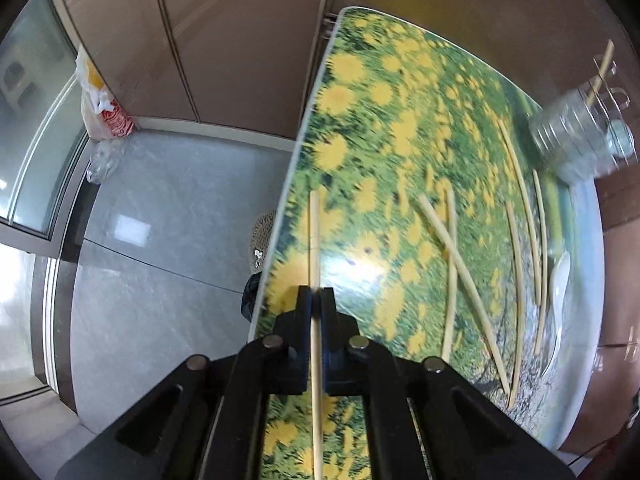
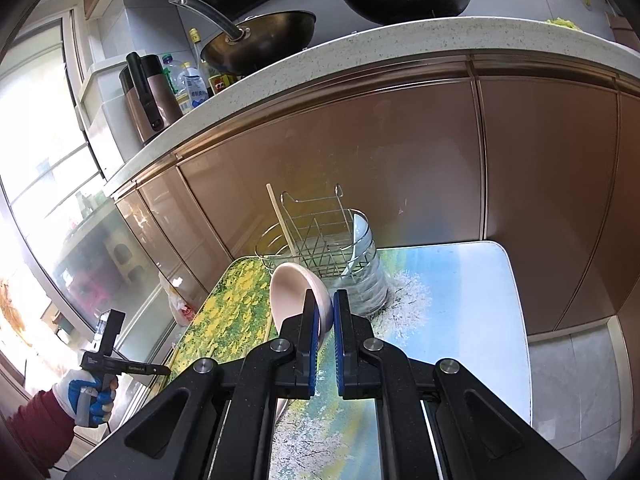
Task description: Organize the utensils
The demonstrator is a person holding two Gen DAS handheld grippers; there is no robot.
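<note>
1. The left gripper (image 1: 316,300) is clamped tight on 1 pale chopstick (image 1: 314,240), which runs straight out between its jaws above the near edge of the flower-print table (image 1: 360,92).
2. Loose chopsticks (image 1: 460,264) lie scattered on the table to the right of it; 2 of them cross each other, and several more lie nearly parallel farther right.
3. A white spoon on the table (image 1: 558,296) lies just beside those outer sticks.
4. The wire utensil holder (image 2: 320,240) stands at the table's far end against the brown cabinets (image 2: 400,152), with 1 chopstick leaning in it and what looks like a pale spoon in its right compartment, though the mesh blurs it.
5. The right gripper (image 2: 325,316) has its blue-padded jaws narrowed around a white spoon (image 2: 296,292), bowl raised, just in front of the holder.
</note>
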